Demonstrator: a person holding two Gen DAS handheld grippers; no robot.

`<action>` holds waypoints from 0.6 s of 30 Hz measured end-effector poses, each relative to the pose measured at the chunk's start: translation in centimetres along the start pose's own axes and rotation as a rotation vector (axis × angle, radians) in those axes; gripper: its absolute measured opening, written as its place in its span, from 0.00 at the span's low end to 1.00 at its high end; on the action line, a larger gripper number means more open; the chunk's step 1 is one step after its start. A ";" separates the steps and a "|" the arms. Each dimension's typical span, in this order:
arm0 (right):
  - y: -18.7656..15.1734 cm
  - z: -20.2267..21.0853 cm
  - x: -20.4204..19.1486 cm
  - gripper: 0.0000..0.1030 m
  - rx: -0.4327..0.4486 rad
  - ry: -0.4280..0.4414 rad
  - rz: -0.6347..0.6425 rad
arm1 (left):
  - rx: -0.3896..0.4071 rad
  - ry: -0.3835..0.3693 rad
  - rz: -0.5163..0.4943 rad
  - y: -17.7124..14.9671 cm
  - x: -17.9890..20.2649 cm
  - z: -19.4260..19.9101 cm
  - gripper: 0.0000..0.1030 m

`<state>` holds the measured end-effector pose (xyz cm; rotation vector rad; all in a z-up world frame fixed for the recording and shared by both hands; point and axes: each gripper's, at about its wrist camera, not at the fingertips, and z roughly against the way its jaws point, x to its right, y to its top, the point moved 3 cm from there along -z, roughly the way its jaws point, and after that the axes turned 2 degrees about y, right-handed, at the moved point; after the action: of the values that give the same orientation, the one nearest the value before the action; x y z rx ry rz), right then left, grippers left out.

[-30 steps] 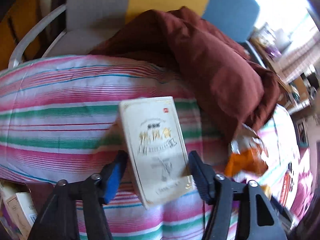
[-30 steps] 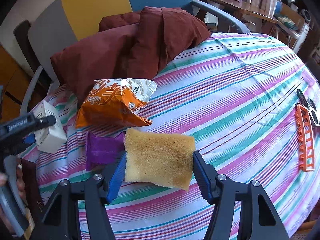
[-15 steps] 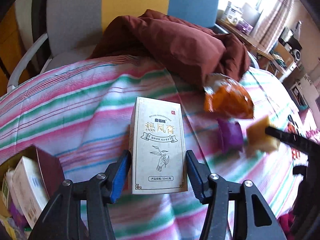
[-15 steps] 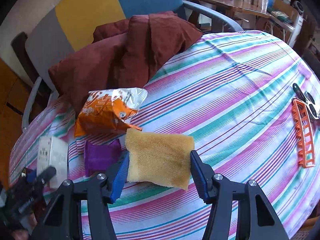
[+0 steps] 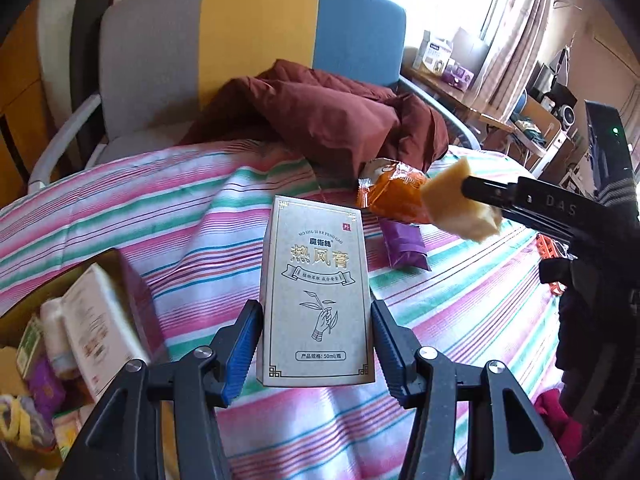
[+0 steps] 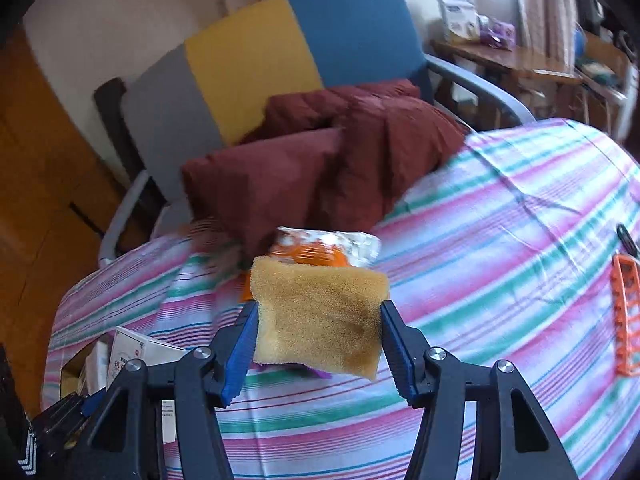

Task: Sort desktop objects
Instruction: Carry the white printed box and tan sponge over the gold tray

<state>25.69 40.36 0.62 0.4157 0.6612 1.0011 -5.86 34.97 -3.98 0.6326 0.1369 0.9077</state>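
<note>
A tall beige carton with gold lettering (image 5: 316,280) stands upright between the blue pads of my left gripper (image 5: 316,314), which is shut on its lower sides above the striped tablecloth (image 5: 160,208). My right gripper (image 6: 319,314) is shut on a yellow sponge (image 6: 316,300), held in the air in front of an orange snack bag (image 6: 316,248). The left wrist view shows that sponge (image 5: 460,208) at the right, off the cloth. A purple packet (image 5: 404,244) lies beside the snack bag (image 5: 394,196).
An open cardboard box (image 5: 60,320) with several packets sits at the table's left edge. A dark red cushion (image 5: 340,120) rests on the chair (image 5: 256,32) behind the table. An orange plastic rack (image 6: 626,320) and black scissors (image 6: 626,236) lie at the right.
The left gripper swung round with the beige carton, bringing the open cardboard box into view at the left. The right gripper lifted the sponge off the cloth and tilted up.
</note>
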 end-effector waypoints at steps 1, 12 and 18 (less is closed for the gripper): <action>0.0 0.1 -0.5 0.58 0.007 0.017 0.020 | 0.006 0.001 0.005 -0.2 -0.2 0.4 0.54; -1.4 0.9 -5.3 0.58 0.020 0.136 0.165 | 0.098 0.031 0.118 -3.6 -5.0 7.1 0.54; -3.4 0.2 -8.7 0.58 -0.032 0.221 0.242 | 0.125 0.086 0.210 -5.8 -10.0 9.7 0.54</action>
<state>24.78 31.08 1.49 0.3650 0.8054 1.2983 -4.41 20.27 -0.86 0.7337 0.2078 1.1364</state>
